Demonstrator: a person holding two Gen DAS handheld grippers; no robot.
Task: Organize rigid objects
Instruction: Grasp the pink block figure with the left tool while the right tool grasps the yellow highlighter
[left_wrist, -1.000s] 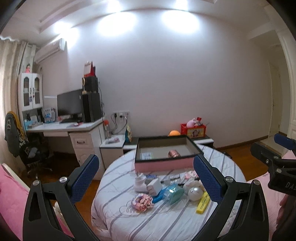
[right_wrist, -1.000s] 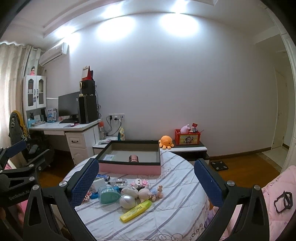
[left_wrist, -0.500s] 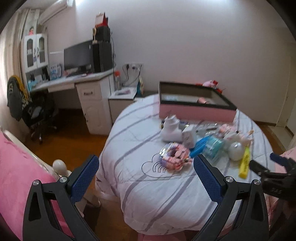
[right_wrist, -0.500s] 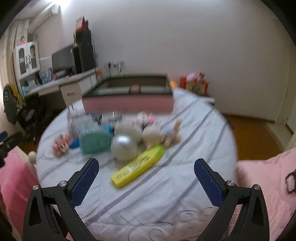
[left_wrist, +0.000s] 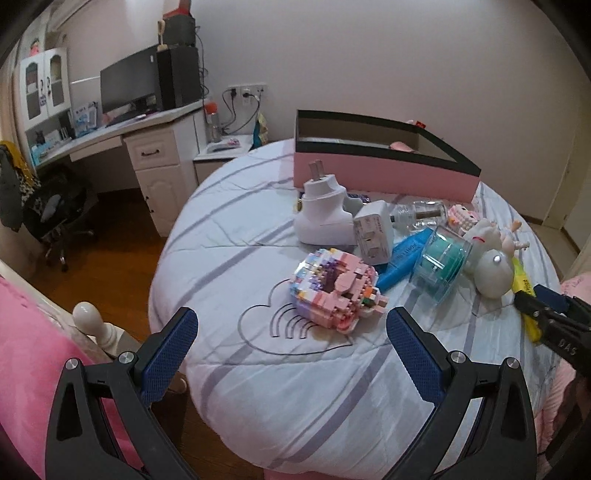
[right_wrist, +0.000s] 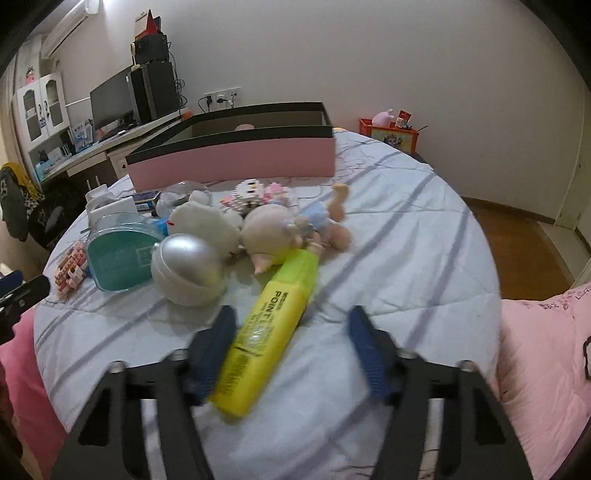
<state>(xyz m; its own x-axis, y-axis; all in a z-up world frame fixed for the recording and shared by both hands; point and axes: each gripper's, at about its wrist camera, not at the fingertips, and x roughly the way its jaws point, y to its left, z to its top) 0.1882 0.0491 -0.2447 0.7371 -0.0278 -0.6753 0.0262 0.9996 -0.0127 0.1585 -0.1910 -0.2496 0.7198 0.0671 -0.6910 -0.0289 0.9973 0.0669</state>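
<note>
1. Ahead of the left gripper (left_wrist: 291, 332), seen by the left wrist camera, its jaws stand wide apart and hold nothing, tilted down over a round bed (left_wrist: 258, 369) under a pale, grey-striped quilt.
2. Just beyond the gap between those jaws lies a pastel brick-built toy (left_wrist: 336, 291), knobbly and blocky; past it stand a white plastic plug-in device (left_wrist: 321, 218) and a white adapter (left_wrist: 373, 230).
3. Right of the jaws lie a blue tube (left_wrist: 404, 258), a clear round tub with teal contents (left_wrist: 441, 262) and a silver ball (left_wrist: 495, 271).
4. Farthest ahead, a shallow pink box with a black rim (left_wrist: 380, 173) sits open; one small pinkish item (left_wrist: 400, 146) shows inside, too small to identify.
5. At the right edge, the right gripper (left_wrist: 543, 314) reaches over a yellow highlighter (left_wrist: 524, 295).
6. Between the right gripper's (right_wrist: 291, 343) jaws, in the right wrist camera, the yellow highlighter (right_wrist: 269, 325) lies slanted. The jaws are partly open, and the left finger (right_wrist: 212, 350) seems to touch it, though blur hides the contact.
7. Beyond the jaws cluster the silver ball (right_wrist: 188, 273), the teal tub (right_wrist: 122, 258), a white plush (right_wrist: 203, 225) and a small doll (right_wrist: 295, 229); the pink box (right_wrist: 236, 162) lies behind them.
</note>
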